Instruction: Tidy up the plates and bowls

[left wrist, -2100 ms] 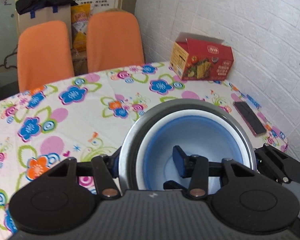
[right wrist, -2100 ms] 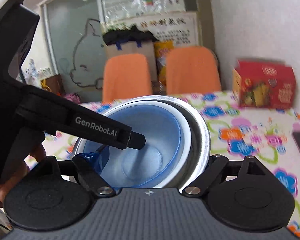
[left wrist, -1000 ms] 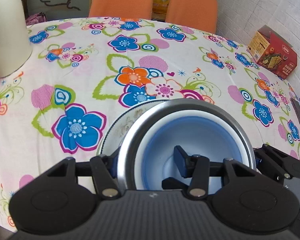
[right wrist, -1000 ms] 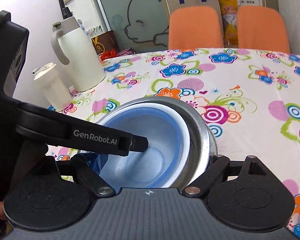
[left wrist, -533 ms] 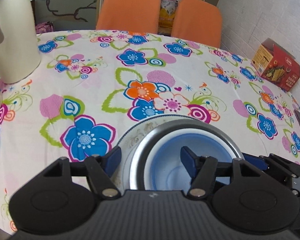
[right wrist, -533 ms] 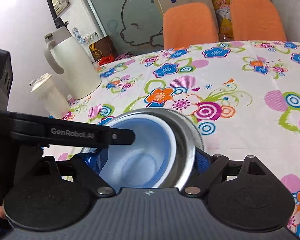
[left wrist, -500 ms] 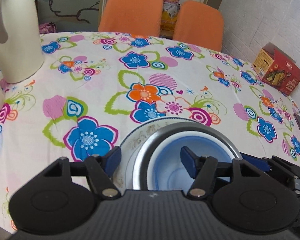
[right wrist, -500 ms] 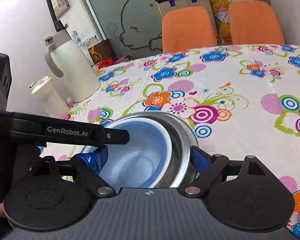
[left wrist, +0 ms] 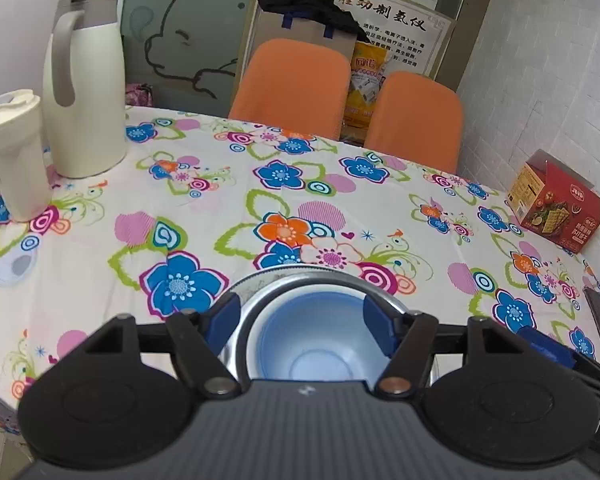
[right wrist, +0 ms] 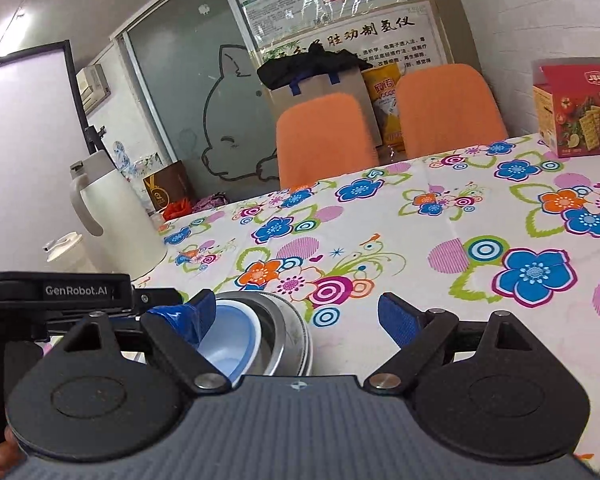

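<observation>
Although the round table point(left wrist: 100, 264), filling the middle of both views under a glossy flowered cloth, gives a flat resting place, the nested stack sits low in the frame near its close edge, and a careless brush from a withdrawing finger could, I judge, shove it toward that edge or tip the light inner bowl. At upper left of the left wrist view stand a tall cream thermos jug point(left wrist: 86, 96) and a smaller lidded tumbler point(left wrist: 14, 152), both smooth plastic; a red cracker box point(left wrist: 556, 208) lies at right. The stack is a thin patterned plate point(left wrist: 256, 282) under a polished steel bowl point(left wrist: 312, 284), with a matte pale-blue bowl point(left wrist: 304, 332) inside, all circular and concentric. The left gripper point(left wrist: 298, 324) is spread wide, its blue pads flanking the steel rim, gripping nothing. The right gripper point(right wrist: 296, 318) is likewise released; its left pad hangs over the bowls at lower left of its view, the other over bare cloth.
</observation>
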`<state>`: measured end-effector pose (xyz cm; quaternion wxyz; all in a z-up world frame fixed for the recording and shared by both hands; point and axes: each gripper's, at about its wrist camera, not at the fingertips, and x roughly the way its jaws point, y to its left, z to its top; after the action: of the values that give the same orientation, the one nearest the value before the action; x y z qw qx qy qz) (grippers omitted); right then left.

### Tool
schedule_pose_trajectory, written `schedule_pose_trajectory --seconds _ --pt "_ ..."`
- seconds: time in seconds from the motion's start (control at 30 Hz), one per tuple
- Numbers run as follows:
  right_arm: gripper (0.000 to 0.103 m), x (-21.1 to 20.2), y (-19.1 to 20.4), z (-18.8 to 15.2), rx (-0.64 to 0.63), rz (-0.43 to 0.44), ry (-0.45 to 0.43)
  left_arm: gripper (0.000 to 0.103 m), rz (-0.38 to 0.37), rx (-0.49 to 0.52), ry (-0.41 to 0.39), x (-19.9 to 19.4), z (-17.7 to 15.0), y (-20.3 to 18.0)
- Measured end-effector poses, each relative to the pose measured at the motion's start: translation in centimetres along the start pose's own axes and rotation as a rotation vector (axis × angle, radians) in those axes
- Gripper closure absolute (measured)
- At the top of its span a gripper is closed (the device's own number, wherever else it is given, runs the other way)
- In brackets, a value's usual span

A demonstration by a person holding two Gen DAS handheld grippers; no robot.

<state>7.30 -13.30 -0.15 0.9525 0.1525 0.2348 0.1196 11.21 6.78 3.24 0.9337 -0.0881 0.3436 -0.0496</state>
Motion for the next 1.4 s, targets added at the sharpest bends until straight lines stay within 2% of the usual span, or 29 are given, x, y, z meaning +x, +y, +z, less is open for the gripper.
schedule_pose_trajectory --seconds 0.2,0.5,0.73,0.87,0.97,1.07,1.4 --pt "0.028 -2.8 -0.7 -1.0 0.031 -0.004 -0.042 0.037 -0.003 0.033 0.002 -2.4 -2.5 -1.3" --pt "0.027 -7.7 -0.9 -5.5 0.036 -0.031 -0.085 0.037 0.014 0.122 -0.029 -6.6 -9.3 -3.0" --pt "0.027 -12.1 -0.2 -9.3 0.024 -0.054 -0.109 0.037 -0.017 0.174 -0.032 -10.0 -14.3 -3.9" --pt "0.027 -14.8 1.1 -10.2 -0.021 -0.077 -0.137 0.036 -0.026 0.212 -0.089 -13.1 -16.4 -4.7" --pt "0.026 -16.6 1.7 -10.6 -0.082 -0.104 -0.195 0.036 -0.018 0.232 -0.144 -14.8 -17.3 -4.7" --pt "0.026 -17.0 1.4 -10.5 -0.079 -0.159 -0.229 0.036 0.010 0.234 -0.164 -14.7 -17.3 -4.7" --pt "0.026 -17.0 0.2 -11.8 -0.063 -0.168 -0.212 0.036 0.018 0.250 -0.147 -13.9 -18.1 -5.0"
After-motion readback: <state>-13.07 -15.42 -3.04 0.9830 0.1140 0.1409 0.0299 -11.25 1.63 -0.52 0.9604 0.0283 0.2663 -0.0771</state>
